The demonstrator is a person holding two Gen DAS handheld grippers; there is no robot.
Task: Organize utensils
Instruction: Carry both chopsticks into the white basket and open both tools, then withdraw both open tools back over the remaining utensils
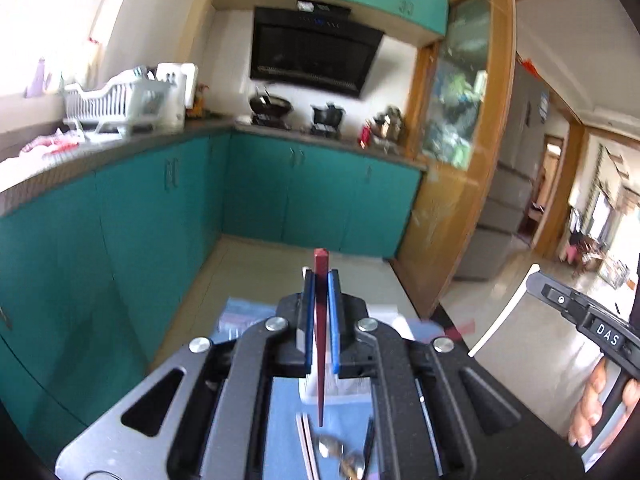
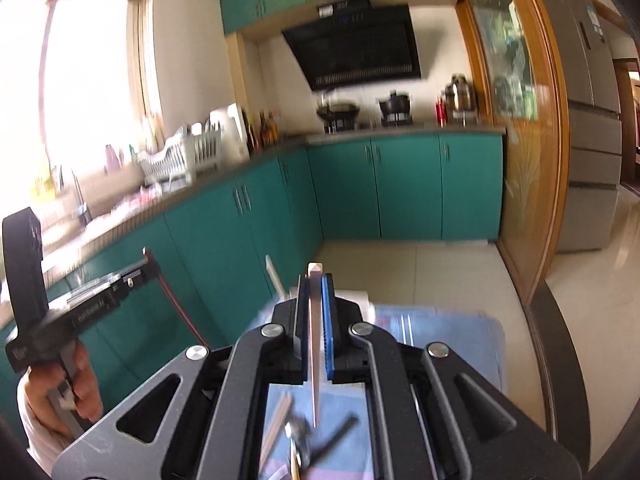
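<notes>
My left gripper (image 1: 321, 280) is shut on a dark red chopstick (image 1: 320, 340) that stands between its blue pads, thick end up. My right gripper (image 2: 316, 282) is shut on a pale silver-white chopstick (image 2: 315, 344), held the same way. Both are lifted above a blue cloth (image 2: 440, 320) on the table. On the cloth below lie more utensils: pale chopsticks (image 2: 278, 420), a metal spoon (image 2: 300, 436) and a dark stick (image 2: 336, 436). They also show in the left wrist view, with the spoon (image 1: 332, 448) beside pale chopsticks (image 1: 306, 444). A white container (image 1: 332, 390) sits under the left gripper.
Teal kitchen cabinets (image 1: 160, 208) run along the left and back. A white dish rack (image 1: 116, 104) stands on the counter. A wooden glass partition (image 2: 520, 140) is at the right. The other gripper's body shows in each view: left (image 2: 60, 312), right (image 1: 580, 320).
</notes>
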